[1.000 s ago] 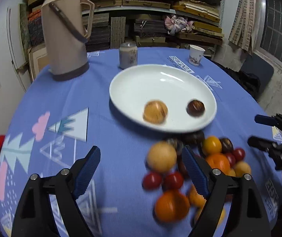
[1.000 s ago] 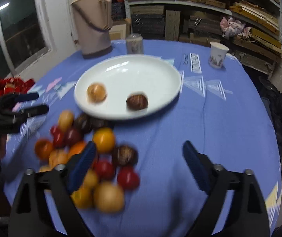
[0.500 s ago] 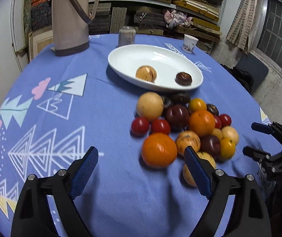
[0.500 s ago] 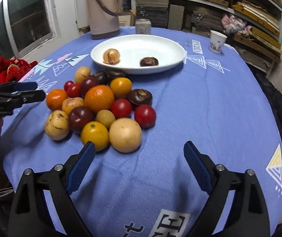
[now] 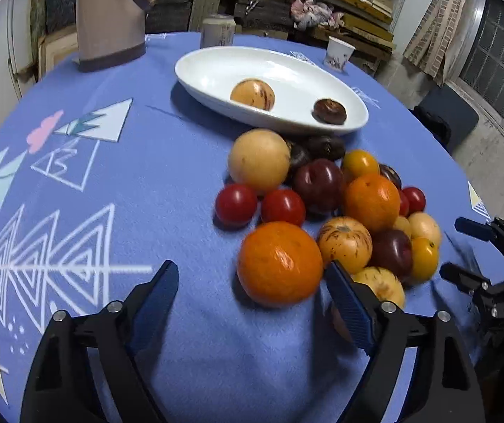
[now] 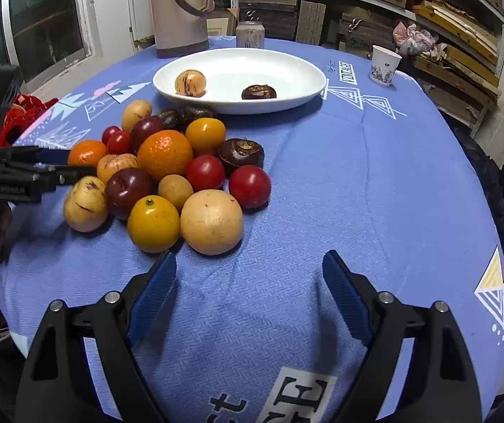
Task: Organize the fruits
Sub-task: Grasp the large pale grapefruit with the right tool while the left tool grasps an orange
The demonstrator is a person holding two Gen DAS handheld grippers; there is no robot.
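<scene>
A round table covered in a blue cloth with white triangle prints stands in a storeroom, with shelves of stacked boards behind it and barred windows to the side. At the far edge stand a tall beige thermos, a small can and a paper cup.

A white plate lies beyond the middle of the table. On it rest two pieces: a pale speckled fruit on the left and a dark brown one to its right, well apart from each other.

Just in front of the plate, the pile of fruit lies in a tight cluster on the cloth: two oranges, red tomatoes, dark plums, small yellow fruits, pale round ones and some dark brown ones, most of them touching their neighbours.

The left gripper is held low over the table with its blue-padded fingers spread wide and released. The big orange sits just ahead of the gap, close to the right-hand pad, ungripped.

The right gripper hovers at the near side of the pile, fingers likewise spread and holding nothing. A large pale fruit and a yellow one lie just beyond its left pad.
</scene>
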